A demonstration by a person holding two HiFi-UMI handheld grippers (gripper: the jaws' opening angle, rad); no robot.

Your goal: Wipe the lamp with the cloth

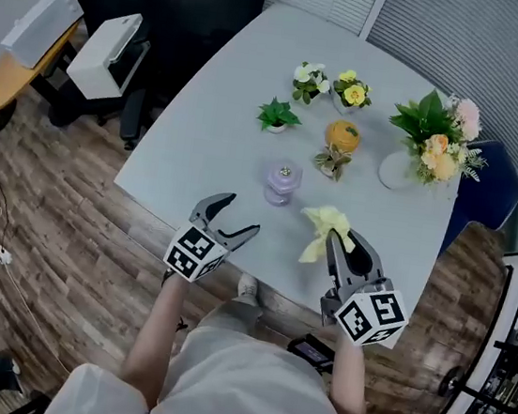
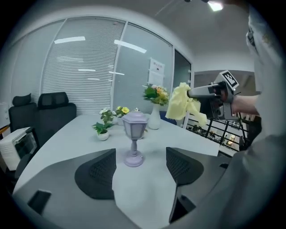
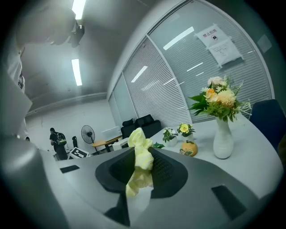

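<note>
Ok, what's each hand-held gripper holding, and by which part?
The right hand-held gripper pinches the yellow cloth near its middle, both ends loose. The left hand-held gripper is open and empty, short of the lamp.

The person wears a pale grey short-sleeved shirt [image 1: 244,393]. The left gripper [image 1: 241,214] and right gripper [image 1: 344,239] are dark grey with dimpled pads [image 2: 100,172]; each carries a white cube [image 1: 194,253] of black square markers.

grey table [image 1: 202,137] with lilac lamp [image 1: 282,184], small potted plants [image 1: 278,116], orange ornament [image 1: 342,135], flower vase [image 1: 399,170]
</note>
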